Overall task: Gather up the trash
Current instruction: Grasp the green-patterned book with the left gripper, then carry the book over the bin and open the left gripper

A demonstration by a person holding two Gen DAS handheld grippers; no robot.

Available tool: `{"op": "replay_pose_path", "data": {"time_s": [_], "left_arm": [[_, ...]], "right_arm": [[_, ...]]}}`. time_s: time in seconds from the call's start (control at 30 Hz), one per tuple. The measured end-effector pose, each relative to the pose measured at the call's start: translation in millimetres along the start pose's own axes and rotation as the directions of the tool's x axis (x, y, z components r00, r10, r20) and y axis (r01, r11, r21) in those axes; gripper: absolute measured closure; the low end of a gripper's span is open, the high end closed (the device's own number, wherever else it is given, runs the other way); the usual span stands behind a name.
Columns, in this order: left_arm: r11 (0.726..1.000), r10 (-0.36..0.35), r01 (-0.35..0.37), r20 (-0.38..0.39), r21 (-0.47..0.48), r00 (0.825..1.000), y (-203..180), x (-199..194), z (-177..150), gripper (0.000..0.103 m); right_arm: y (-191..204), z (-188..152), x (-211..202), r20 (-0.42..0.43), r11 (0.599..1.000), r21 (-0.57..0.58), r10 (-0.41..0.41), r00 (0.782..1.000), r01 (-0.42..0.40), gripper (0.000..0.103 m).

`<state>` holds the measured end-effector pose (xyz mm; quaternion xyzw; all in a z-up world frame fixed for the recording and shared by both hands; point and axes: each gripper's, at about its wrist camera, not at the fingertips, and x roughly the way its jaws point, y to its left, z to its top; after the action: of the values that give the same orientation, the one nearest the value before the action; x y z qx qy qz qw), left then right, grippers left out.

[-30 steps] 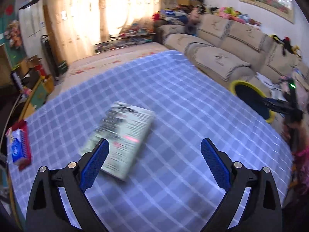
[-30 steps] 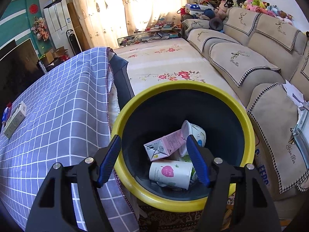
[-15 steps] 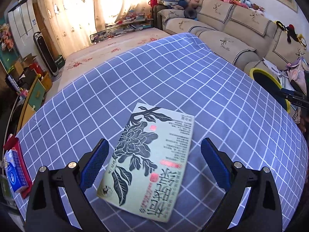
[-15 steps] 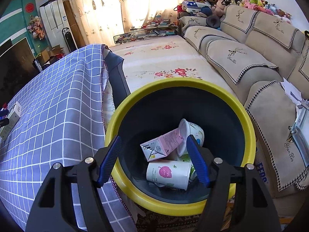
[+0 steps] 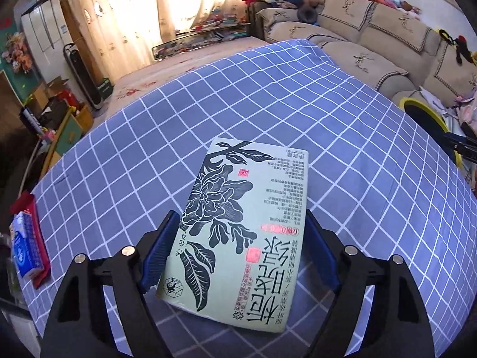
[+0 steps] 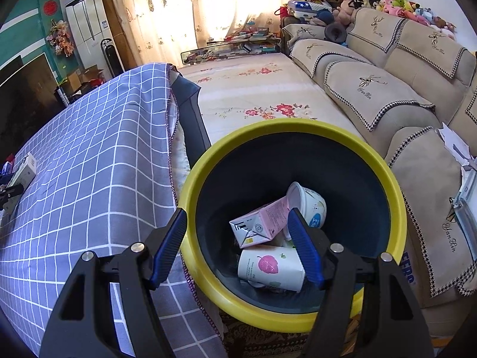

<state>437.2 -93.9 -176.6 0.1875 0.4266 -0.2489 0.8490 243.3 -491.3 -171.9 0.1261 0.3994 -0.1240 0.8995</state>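
A pale green box (image 5: 244,226) printed with a black flower and large characters lies flat on the blue checked tablecloth (image 5: 298,104). My left gripper (image 5: 238,247) straddles its near half. The jaws are closing, and each blue pad is right beside a long side of the box. My right gripper (image 6: 235,247) hangs open over the yellow-rimmed dark bin (image 6: 298,126) with nothing between its fingers. In the bin lie a pink carton (image 6: 259,223), a white tub (image 6: 310,205) and a paper cup (image 6: 268,268). The bin (image 5: 423,113) also shows past the table's right edge.
A blue tissue pack (image 5: 25,244) on a red packet lies at the table's left edge. A beige sofa (image 6: 372,89) runs along the right, right behind the bin. A floral mat (image 6: 253,89) covers the floor between the table and the sofa.
My left gripper came forward and down over the green box, which now fills the space between the jaws. Its jaws have narrowed. The right gripper stayed above the bin.
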Motion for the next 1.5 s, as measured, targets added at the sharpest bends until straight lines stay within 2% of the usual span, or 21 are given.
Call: {"op": "replay_pose_path", "data": {"time_s": [0.23, 0.33, 0.53, 0.63, 0.77, 0.9, 1.0, 1.13, 1.27, 1.33, 1.4, 1.5], "left_arm": [[0.999, 0.005, -0.006, 0.036, 0.044, 0.999, -51.4, -28.3, 9.3, 0.025], [0.997, -0.015, 0.011, 0.049, 0.078, 0.999, -81.5, -38.9, 17.8, 0.026], [0.982, -0.102, 0.087, 0.084, 0.171, 0.991, -163.0, -57.4, 44.0, 0.026], [0.967, -0.159, 0.137, 0.092, 0.214, 0.983, -205.6, -61.4, 60.6, 0.026], [0.934, -0.242, 0.206, 0.093, 0.292, 0.966, -270.8, -62.1, 85.1, 0.026], [0.905, -0.290, 0.250, 0.069, 0.344, 0.955, -323.5, -52.3, 103.8, 0.026], [0.892, -0.298, 0.265, 0.036, 0.365, 0.954, -358.6, -35.9, 117.2, 0.026], [0.897, -0.264, 0.250, -0.012, 0.365, 0.964, -389.6, -1.2, 135.0, 0.026], [0.906, -0.243, 0.244, -0.046, 0.345, 0.969, -404.2, 34.4, 149.9, 0.025], [0.915, -0.239, 0.239, -0.041, 0.325, 0.970, -408.2, 47.1, 155.8, 0.024], [0.921, -0.236, 0.236, -0.038, 0.311, 0.971, -411.8, 58.2, 161.0, 0.015], [0.935, -0.219, 0.214, -0.014, 0.284, 0.976, -408.3, 57.3, 162.4, 0.015]], "right_arm": [[-14.0, -2.6, -12.5, 0.031, 0.999, 0.032, 0.018, 0.999, -0.019, 0.037], [-28.2, -6.4, -22.6, 0.051, 0.998, 0.058, 0.022, 0.998, -0.025, 0.037], [-66.7, -15.9, -43.1, 0.084, 0.993, 0.117, 0.016, 0.996, -0.026, 0.037], [-93.8, -24.5, -58.5, 0.105, 0.987, 0.159, 0.002, 0.994, -0.019, 0.037], [-126.4, -32.8, -80.4, 0.138, 0.978, 0.207, -0.038, 0.990, 0.009, 0.037], [-156.3, -41.6, -103.4, 0.171, 0.968, 0.246, -0.084, 0.982, 0.040, 0.037], [-169.8, -46.0, -113.0, 0.183, 0.963, 0.263, -0.107, 0.977, 0.056, 0.036], [-183.5, -54.2, -119.4, 0.190, 0.956, 0.288, -0.119, 0.975, 0.061, 0.036], [-187.8, -58.3, -119.2, 0.182, 0.954, 0.296, -0.113, 0.977, 0.056, 0.036], [-186.3, -58.9, -118.3, 0.178, 0.954, 0.296, -0.106, 0.978, 0.049, 0.036], [-183.9, -59.8, -119.1, 0.177, 0.955, 0.292, -0.098, 0.979, 0.043, 0.036], [-178.1, -59.1, -121.6, 0.180, 0.959, 0.282, -0.085, 0.980, 0.031, 0.035]]}}
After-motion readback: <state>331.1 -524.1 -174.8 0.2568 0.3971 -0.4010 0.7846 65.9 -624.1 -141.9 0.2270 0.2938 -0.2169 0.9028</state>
